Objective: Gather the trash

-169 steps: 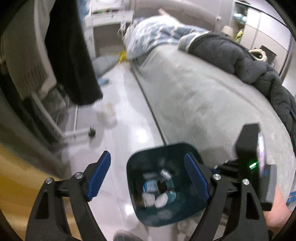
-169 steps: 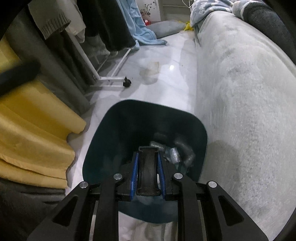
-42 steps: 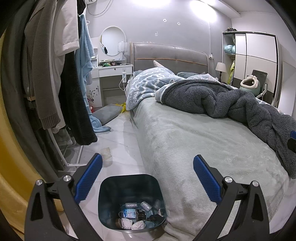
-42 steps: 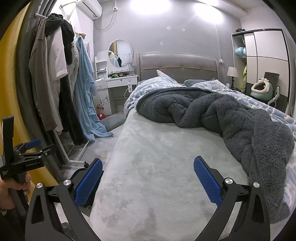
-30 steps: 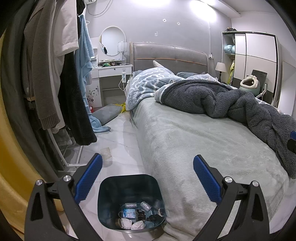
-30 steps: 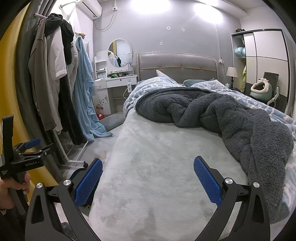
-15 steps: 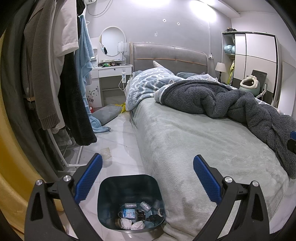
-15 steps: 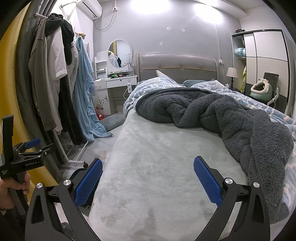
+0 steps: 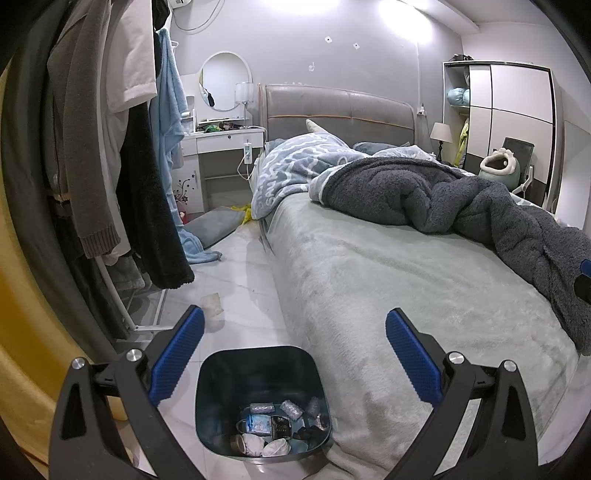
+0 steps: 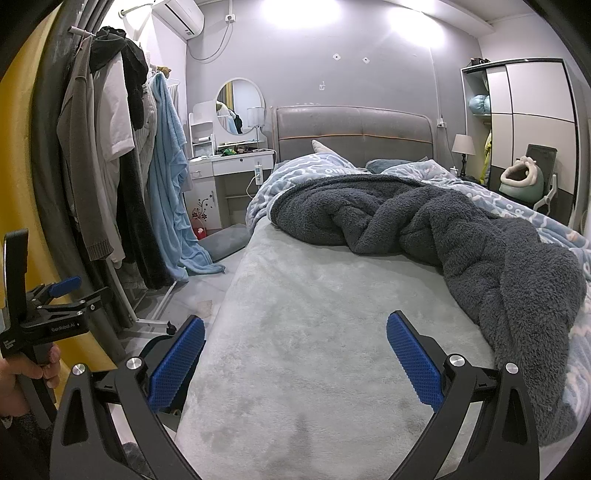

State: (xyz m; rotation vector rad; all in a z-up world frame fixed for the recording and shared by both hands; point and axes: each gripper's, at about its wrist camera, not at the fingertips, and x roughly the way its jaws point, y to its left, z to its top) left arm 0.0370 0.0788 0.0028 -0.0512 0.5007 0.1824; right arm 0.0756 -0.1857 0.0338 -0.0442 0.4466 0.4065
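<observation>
We see a bedroom with pale grey walls [image 10: 388, 85] under two bright ceiling lights [image 10: 291, 11]. A bed [image 10: 314, 314] with a grey padded headboard [image 10: 351, 129] fills the centre, a dark fleece blanket [image 10: 424, 225] heaped across it toward three o'clock. At ten o'clock stands a white dressing table [image 10: 232, 162] with a round mirror [image 10: 239, 106]; at nine o'clock, a clothes rack [image 10: 110, 166] hung with garments. A white wardrobe [image 10: 532, 122] stands at two o'clock, a small lamp [image 10: 463, 146] beside it. An air conditioner [image 10: 179, 16] sits at eleven o'clock. The floor [image 9: 243, 273] is glossy pale tile.
</observation>
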